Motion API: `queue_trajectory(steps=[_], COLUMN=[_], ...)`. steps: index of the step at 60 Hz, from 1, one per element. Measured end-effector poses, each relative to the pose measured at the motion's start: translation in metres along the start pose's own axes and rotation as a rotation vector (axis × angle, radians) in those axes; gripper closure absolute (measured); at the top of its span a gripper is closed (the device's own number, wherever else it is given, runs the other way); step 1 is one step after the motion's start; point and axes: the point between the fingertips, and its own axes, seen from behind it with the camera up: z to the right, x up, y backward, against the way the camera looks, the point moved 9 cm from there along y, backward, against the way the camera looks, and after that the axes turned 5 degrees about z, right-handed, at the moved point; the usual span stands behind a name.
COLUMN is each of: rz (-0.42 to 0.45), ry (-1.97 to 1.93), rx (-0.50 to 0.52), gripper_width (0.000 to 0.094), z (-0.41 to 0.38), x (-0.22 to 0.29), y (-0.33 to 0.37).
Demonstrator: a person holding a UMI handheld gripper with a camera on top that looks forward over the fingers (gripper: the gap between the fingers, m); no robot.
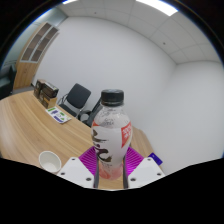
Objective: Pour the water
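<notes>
Wooden table [25, 125]: gripper [111, 170] clamps an upright, capped bottle [110, 135]; a paper cup [49, 160] stands near the bottle.

Gripper [111, 170] fingers pressed on a bottle [110, 140], upright, black cap, pale pink liquid, white label with red print. Purple pads [97, 160] show at its sides. Paper cup [49, 160] stands on the wooden table [30, 125], left of the bottle. Black chair [76, 99] beyond the table, near the white wall.

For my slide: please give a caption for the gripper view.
Gripper holding capped water bottle above wooden table, paper cup nearby.
</notes>
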Motion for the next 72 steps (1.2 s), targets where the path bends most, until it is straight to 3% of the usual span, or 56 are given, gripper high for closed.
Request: queue_trajectory(steps=[17, 36, 49, 60, 67, 69, 72], rz=[-0.026, -0.143, -0.121, -0.154, -0.206, -0.218, -0.233], ry=[-0.446, -0.555, -0.572, -0.533, -0.505, -0.499, -0.493], rx=[0.184, 0.254, 0.246, 0.255, 0.249, 0.235, 0.215], gripper_width=[0.0609, 0.0609, 0.0585, 0.0411, 0.0065, 0.0101, 0.0078], z=[-0.017, -0.052, -0.061, -0.065, -0.061, -0.058, -0.055], x=[-0.083, -0.165, -0.180, -0.178, -0.174, -0.170, -0.161], y=[-0.032, -0.058, -0.053, -0.051, -0.039, -0.032, -0.020])
